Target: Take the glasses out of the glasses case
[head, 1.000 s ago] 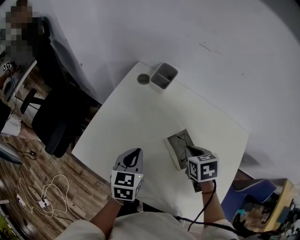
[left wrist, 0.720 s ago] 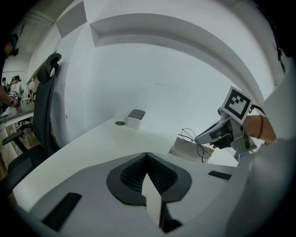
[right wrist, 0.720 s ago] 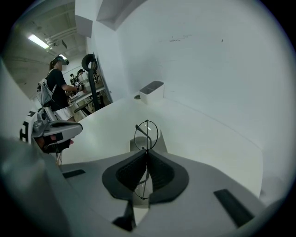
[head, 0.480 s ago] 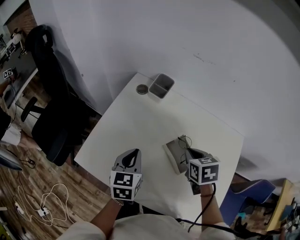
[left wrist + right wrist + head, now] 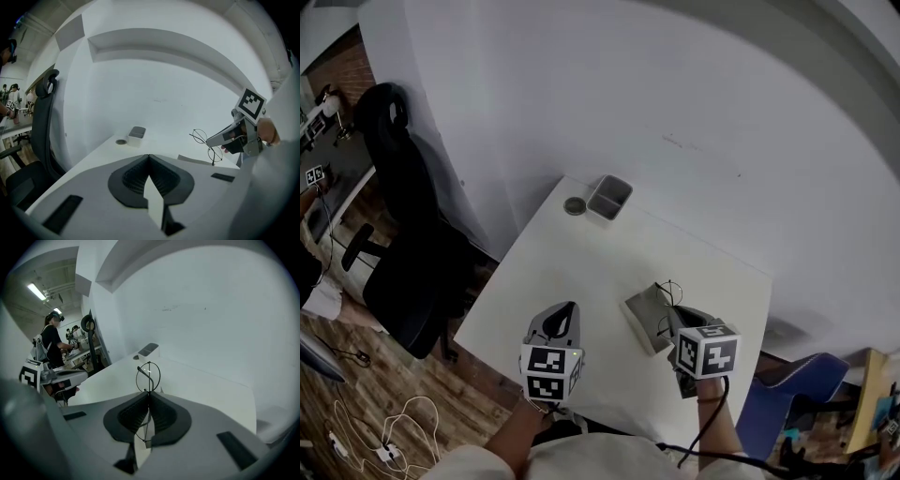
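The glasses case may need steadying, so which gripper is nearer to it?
Right. The right gripper, shut on the glasses, hangs close by the glasses case; the left gripper is well off to its left.

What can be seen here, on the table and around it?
table: one, white, against the wall
glasses case: one, grey, open, on the table's near right part
glasses: one pair, thin dark wire, round lenses, lifted off the table
small bin: one, grey, table's far corner
round disc: one, dark, beside the bin
office chair: one, black, left of the table
left gripper: one, grey, shut, empty
right gripper: one, grey, shut on the glasses
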A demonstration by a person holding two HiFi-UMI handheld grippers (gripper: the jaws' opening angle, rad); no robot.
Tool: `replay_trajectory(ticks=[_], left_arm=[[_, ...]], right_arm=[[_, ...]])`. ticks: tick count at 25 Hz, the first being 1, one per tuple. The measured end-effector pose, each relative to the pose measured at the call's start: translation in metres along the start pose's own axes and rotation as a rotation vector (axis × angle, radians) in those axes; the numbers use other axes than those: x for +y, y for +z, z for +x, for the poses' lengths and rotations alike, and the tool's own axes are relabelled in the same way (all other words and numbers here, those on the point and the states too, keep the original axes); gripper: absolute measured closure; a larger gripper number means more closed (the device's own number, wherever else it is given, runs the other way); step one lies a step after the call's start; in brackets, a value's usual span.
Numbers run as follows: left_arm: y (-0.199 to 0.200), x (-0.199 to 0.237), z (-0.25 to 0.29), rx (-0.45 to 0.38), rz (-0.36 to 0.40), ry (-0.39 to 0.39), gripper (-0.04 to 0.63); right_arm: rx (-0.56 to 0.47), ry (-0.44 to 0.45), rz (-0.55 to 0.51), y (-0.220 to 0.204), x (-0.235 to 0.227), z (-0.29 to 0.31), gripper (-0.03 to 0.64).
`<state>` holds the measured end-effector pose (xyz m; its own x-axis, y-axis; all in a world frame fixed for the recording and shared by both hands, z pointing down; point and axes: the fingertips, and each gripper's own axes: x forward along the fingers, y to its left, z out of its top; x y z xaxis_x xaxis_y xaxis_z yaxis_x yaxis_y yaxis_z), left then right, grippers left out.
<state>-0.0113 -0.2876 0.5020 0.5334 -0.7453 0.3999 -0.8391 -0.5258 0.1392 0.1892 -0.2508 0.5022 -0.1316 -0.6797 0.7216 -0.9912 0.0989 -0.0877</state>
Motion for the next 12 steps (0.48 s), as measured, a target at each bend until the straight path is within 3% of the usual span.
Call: replay_trajectory(ticks=[12], left_arm=[[0.050, -0.013, -0.013, -0.079, 0.070, -0.070, 0.589]], right_arm=[[-0.160, -0.058, 0.094, 0.018, 0.004, -0.041, 0.577]])
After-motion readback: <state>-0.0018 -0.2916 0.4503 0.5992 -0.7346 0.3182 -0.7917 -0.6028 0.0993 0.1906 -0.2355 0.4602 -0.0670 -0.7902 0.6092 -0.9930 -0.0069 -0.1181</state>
